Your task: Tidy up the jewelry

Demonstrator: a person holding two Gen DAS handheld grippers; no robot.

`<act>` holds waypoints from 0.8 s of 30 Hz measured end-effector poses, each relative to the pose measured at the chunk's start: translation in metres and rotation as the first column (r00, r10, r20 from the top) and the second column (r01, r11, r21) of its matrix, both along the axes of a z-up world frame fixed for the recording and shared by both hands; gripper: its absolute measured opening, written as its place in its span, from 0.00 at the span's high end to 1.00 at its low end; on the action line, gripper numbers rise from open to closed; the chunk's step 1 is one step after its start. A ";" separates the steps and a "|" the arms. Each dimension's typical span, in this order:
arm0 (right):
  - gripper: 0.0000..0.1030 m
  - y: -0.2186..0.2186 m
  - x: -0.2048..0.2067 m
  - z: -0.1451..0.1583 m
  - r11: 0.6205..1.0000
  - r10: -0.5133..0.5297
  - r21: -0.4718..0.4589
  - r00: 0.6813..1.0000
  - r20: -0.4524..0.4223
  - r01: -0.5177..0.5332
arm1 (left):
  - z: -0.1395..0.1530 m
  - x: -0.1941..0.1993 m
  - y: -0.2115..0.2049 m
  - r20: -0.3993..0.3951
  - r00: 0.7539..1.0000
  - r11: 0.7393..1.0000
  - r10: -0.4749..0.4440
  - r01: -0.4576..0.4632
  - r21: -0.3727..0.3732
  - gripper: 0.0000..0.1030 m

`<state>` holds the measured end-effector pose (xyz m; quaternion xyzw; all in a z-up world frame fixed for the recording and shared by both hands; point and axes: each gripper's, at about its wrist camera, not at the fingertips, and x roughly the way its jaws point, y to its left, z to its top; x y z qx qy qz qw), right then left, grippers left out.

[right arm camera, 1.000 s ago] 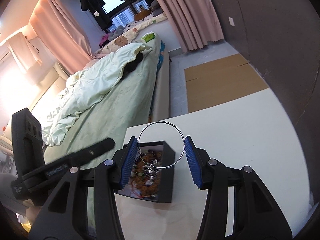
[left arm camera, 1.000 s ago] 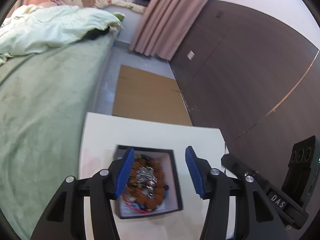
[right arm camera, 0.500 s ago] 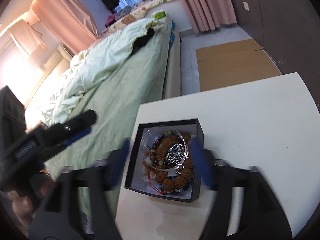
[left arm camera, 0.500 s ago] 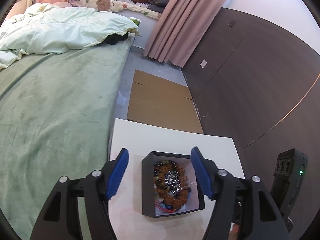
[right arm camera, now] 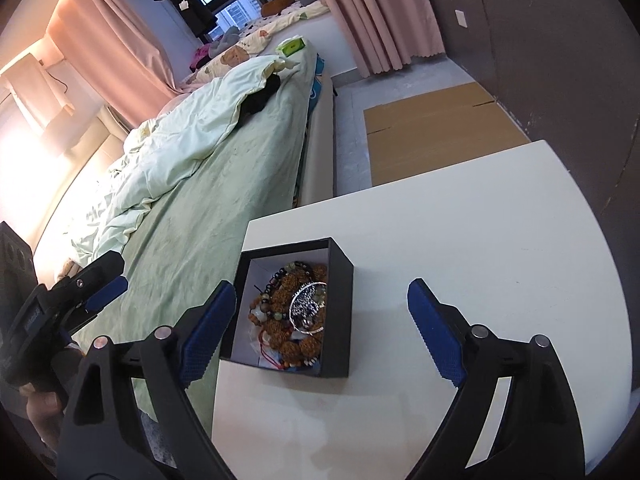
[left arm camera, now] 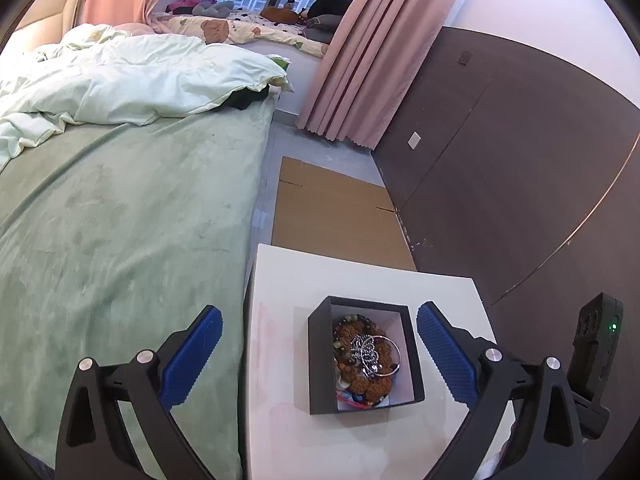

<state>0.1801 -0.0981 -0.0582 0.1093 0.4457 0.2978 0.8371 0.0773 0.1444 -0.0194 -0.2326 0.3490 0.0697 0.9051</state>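
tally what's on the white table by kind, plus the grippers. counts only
black box: 1
silver bangle, lying in the box on the beads: 1
brown bead strands in the box: tangled, cannot count
grippers: 2, left gripper and right gripper, both open and empty
Total countable: 4, all over the white table

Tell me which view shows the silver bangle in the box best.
The left wrist view: the silver bangle shows as a nearly full hoop on the beads inside the black box. In the right wrist view, the bangle looks narrower and blends with the silver charm.
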 end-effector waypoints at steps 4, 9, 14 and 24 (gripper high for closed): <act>0.15 -0.011 -0.007 0.007 1.000 -0.005 -0.001 1.000 0.031 0.005 | 0.004 -0.006 -0.009 0.007 1.000 1.000 -0.003 0.003 0.009 0.08; 0.07 -0.031 -0.022 0.020 0.999 -0.032 -0.008 0.996 0.084 0.032 | 0.013 -0.017 -0.027 0.031 0.999 0.997 -0.034 0.032 0.070 0.08; 0.05 -0.050 -0.031 0.030 0.997 -0.074 -0.019 0.989 0.128 0.077 | 0.025 -0.029 -0.049 0.062 0.996 0.988 -0.066 0.057 0.147 0.08; 0.05 -0.083 -0.058 0.042 0.994 -0.094 -0.033 0.977 0.191 0.102 | 0.032 -0.051 -0.096 0.084 0.984 0.955 -0.156 0.128 0.267 0.08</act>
